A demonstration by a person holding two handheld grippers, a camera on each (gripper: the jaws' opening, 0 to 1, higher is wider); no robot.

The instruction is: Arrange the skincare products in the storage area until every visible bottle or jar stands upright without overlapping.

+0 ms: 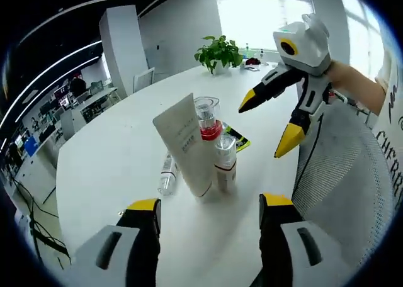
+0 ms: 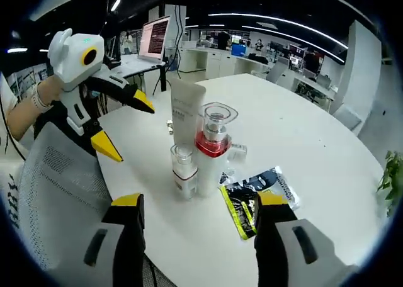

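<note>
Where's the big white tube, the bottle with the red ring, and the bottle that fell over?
white tube [image 1: 184,142], left gripper view, middle of its flat front.
bottle with the red ring [image 2: 213,143], right gripper view, on the red ring.
fallen bottle [image 1: 167,175], left gripper view, along its clear body lying on the table.

Open white table [image 1: 113,155] lay around the cluster. A tube [image 1: 184,142], two upright bottles [image 1: 225,163], a fallen bottle [image 1: 167,174] and a sachet [image 2: 255,196] crowded its centre.
</note>
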